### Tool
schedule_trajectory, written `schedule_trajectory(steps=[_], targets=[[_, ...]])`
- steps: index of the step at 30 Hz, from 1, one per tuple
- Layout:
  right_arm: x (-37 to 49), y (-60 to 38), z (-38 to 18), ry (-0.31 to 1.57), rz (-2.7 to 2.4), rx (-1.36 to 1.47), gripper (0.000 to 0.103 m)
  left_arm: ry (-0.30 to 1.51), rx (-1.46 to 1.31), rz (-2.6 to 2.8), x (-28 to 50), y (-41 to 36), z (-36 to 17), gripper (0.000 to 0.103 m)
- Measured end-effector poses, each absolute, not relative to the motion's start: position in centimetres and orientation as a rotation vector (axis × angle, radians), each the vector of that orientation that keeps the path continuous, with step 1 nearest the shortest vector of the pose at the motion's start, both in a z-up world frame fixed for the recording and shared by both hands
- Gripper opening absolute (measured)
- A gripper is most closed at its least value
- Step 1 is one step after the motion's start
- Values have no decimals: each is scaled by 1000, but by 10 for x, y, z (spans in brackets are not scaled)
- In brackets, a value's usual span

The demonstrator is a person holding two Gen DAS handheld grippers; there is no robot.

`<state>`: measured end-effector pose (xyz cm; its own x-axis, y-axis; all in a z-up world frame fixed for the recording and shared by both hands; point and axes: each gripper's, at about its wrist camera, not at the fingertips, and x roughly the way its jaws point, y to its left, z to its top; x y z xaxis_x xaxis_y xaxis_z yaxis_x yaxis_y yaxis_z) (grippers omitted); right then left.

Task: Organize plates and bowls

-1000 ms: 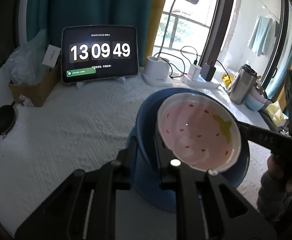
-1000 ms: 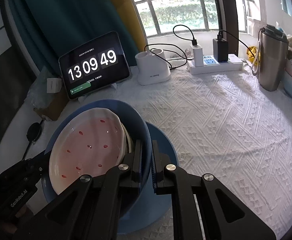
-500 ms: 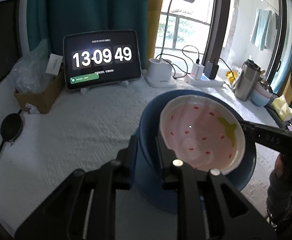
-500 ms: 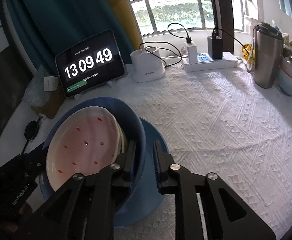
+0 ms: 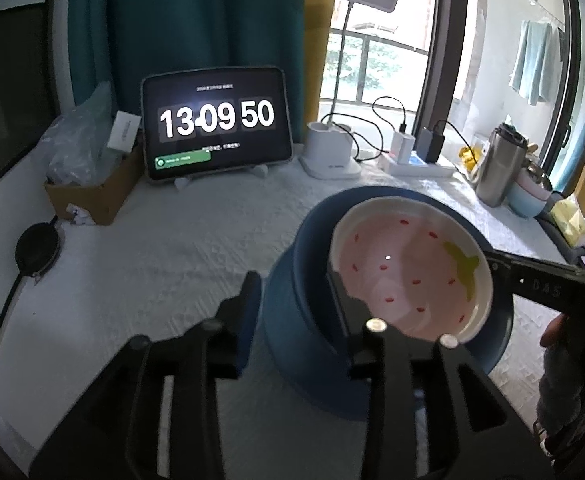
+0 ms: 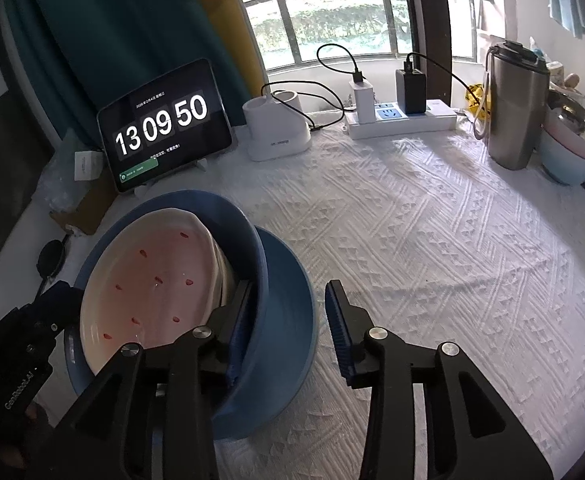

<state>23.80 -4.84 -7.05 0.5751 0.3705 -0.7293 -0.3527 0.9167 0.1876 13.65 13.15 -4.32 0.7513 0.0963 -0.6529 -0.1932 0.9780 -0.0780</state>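
Low and right of centre in the left wrist view, a pink strawberry-print bowl [image 5: 410, 270] sits nested inside a blue bowl [image 5: 312, 280], which stands on a blue plate whose edge shows beneath. The left gripper [image 5: 294, 308] is spread wide, its fingers straddling the blue bowl's near wall without clamping it. At the right edge the right gripper [image 5: 540, 286] reaches in to the stack's far rim.

Lower left in the right wrist view, the same stack appears: pink bowl [image 6: 152, 280] tipped within the blue bowl [image 6: 228, 216], both on the blue plate [image 6: 292, 280], on the white quilted cloth [image 6: 432, 240]. The right gripper [image 6: 288, 320] is also wide apart, one finger inside the blue bowl's rim, the other clear outside; nothing is gripped.

I judge these dishes to be glazed ceramic: stiff, fairly heavy when stacked, slick under the pads and liable to chip. The pink bowl looks loose and could slide or rattle. A hold on the blue bowl's rim wall, one finger in and one out, on opposite sides, seems soundest; lifting by the plate edge would be shakier.
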Motion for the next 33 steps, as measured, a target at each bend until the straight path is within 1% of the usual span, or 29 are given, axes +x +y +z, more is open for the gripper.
schedule_trajectory(steps=[2, 7, 10, 12, 14, 21, 33], targets=[[237, -49, -70, 861, 419, 22, 40, 703, -147, 162, 134, 131, -42, 40], [232, -53, -69, 855, 407, 16, 43, 703, -151, 146, 130, 125, -40, 44], [228, -57, -65, 828, 398, 17, 50, 710, -137, 130, 129, 116, -38, 46], [225, -60, -62, 811, 419, 25, 58, 708, -130, 133, 128, 110, -36, 47], [221, -63, -57, 790, 423, 27, 61, 706, -130, 135, 126, 105, -34, 48], [211, -77, -49, 748, 445, 15, 62, 660, -152, 146, 115, 92, -22, 49], [188, -113, -31, 659, 423, 11, 63, 481, -133, 151, 87, 61, 9, 51]])
